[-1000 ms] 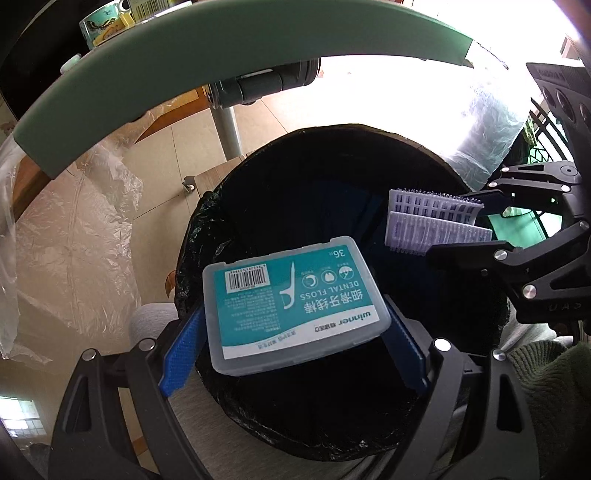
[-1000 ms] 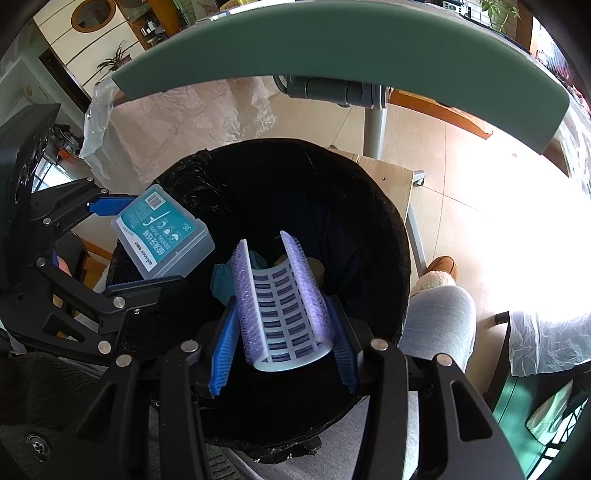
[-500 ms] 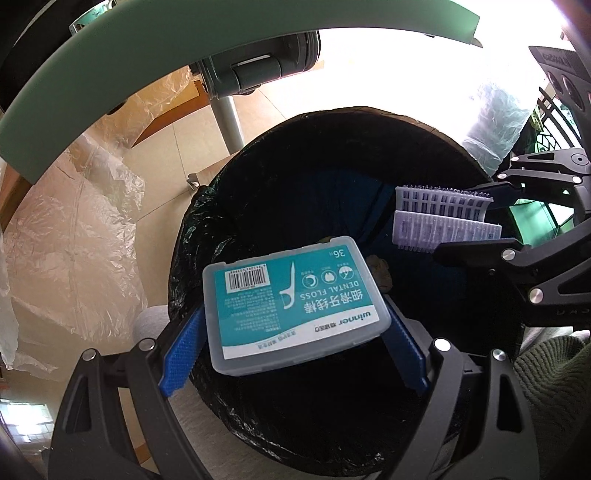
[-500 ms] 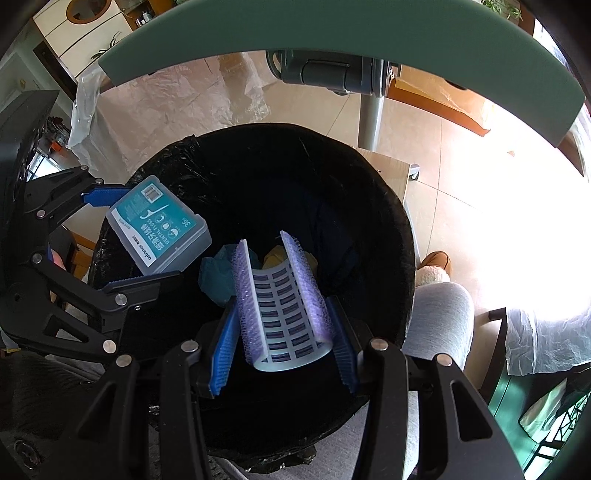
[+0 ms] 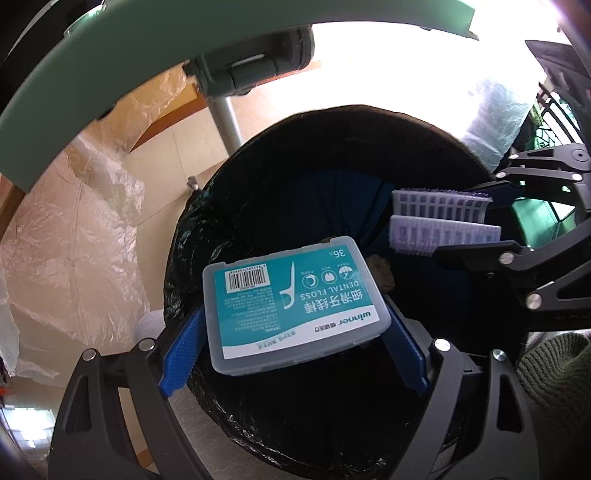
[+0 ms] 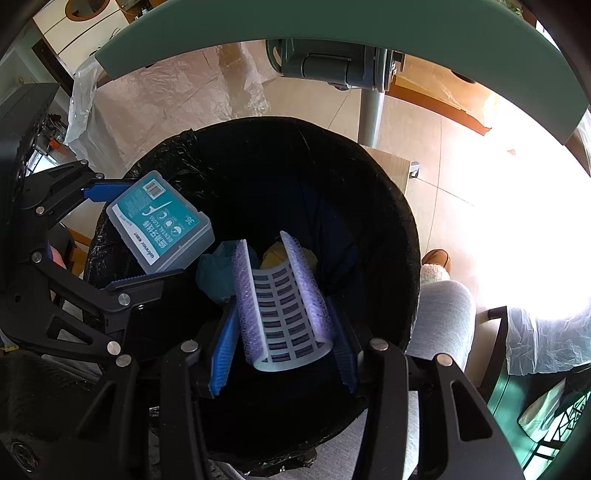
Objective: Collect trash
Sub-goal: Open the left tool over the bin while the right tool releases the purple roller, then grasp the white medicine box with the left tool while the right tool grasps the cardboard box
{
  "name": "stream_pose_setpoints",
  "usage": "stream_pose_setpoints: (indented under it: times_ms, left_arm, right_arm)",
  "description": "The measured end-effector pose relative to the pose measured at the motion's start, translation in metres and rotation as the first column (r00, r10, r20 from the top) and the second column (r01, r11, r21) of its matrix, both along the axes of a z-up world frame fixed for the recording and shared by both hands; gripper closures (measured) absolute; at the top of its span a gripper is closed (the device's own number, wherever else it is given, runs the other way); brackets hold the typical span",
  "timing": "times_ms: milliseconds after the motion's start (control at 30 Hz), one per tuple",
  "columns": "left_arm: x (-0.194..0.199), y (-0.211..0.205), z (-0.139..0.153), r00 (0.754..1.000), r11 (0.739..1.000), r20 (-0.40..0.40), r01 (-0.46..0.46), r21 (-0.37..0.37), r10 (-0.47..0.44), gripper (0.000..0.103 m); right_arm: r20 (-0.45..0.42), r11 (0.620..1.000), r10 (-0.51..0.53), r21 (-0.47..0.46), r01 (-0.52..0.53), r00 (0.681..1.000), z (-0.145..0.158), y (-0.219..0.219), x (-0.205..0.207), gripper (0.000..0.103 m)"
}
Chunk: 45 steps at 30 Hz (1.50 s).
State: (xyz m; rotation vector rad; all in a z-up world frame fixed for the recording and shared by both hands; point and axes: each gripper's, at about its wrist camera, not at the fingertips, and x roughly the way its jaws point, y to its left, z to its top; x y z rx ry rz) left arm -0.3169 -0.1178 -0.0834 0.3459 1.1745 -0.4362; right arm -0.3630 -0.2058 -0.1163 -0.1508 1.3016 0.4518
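Note:
My left gripper (image 5: 293,334) is shut on a teal dental floss box (image 5: 295,301) and holds it over the black-lined trash bin (image 5: 207,221). The box also shows in the right wrist view (image 6: 160,221). My right gripper (image 6: 282,339) is shut on a squashed purple-and-white hair roller (image 6: 282,304), held over the same bin (image 6: 402,221). The roller also shows at the right of the left wrist view (image 5: 439,225). Teal and yellow trash (image 6: 212,271) lies at the bin's bottom.
A green table edge (image 6: 332,33) and its grey leg (image 6: 369,114) stand above the bin. Clear plastic sheeting (image 5: 74,229) lies on the tiled floor to the left. A person's grey trouser leg and slipper (image 6: 439,295) are to the right of the bin.
Both grippers have moved lower and closer over the bin, still holding their items. The bin's inside and the trash at its bottom show more.

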Motion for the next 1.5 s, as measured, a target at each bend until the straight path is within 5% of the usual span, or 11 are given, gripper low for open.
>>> stream_pose_setpoints:
  times_ms: [133, 300, 433, 600, 700, 800, 1133, 1400, 1500]
  left_arm:
    - [-0.003, 0.001, 0.011, 0.998, 1.0, 0.055, 0.004, -0.007, -0.003, 0.014]
    - [-0.006, 0.009, 0.029, 0.993, 0.999, 0.112, -0.037, 0.012, 0.036, 0.013]
    - [-0.013, 0.023, 0.067, 0.986, 0.996, 0.15, -0.057, -0.073, 0.067, 0.013]
    - [-0.013, 0.046, 0.141, 0.939, 0.97, 0.313, -0.072, -0.231, 0.144, 0.002]
    - [0.014, 0.055, 0.159, 0.904, 0.963, 0.374, -0.121, -0.241, 0.207, 0.002]
    - [0.05, 0.053, 0.152, 0.907, 0.969, 0.363, -0.147, -0.198, 0.212, 0.002]
    - [0.131, 0.054, 0.122, 0.953, 0.981, 0.256, -0.129, -0.146, 0.163, 0.002]
    - [0.158, 0.042, 0.11, 0.967, 0.988, 0.221, -0.1, -0.117, 0.125, 0.002]
    - [0.165, 0.04, 0.106, 0.972, 0.987, 0.201, -0.098, -0.125, 0.122, 0.011]
  right_arm:
    - [0.026, 0.999, -0.032, 0.029, 0.031, 0.999, 0.011, -0.004, -0.002, 0.034]
    - [0.105, 0.998, -0.05, 0.036, 0.046, 0.993, 0.042, -0.012, -0.006, 0.03]
    - [0.211, 0.997, -0.049, 0.067, 0.036, 0.976, 0.088, -0.015, -0.011, 0.027]
    - [0.401, 0.993, -0.068, 0.114, 0.024, 0.914, 0.155, -0.014, 0.003, 0.008]
    - [0.468, 0.992, -0.102, 0.12, 0.051, 0.878, 0.173, -0.008, 0.035, 0.006]
    - [0.478, 0.988, -0.141, 0.122, 0.093, 0.867, 0.175, 0.003, 0.085, 0.006]
    - [0.337, 0.979, -0.199, 0.101, 0.174, 0.92, 0.139, 0.041, 0.214, 0.006]
    - [0.298, 0.984, -0.178, 0.058, 0.168, 0.938, 0.116, 0.059, 0.252, 0.006]
    - [0.293, 0.986, -0.169, 0.049, 0.162, 0.941, 0.111, 0.062, 0.258, 0.008]
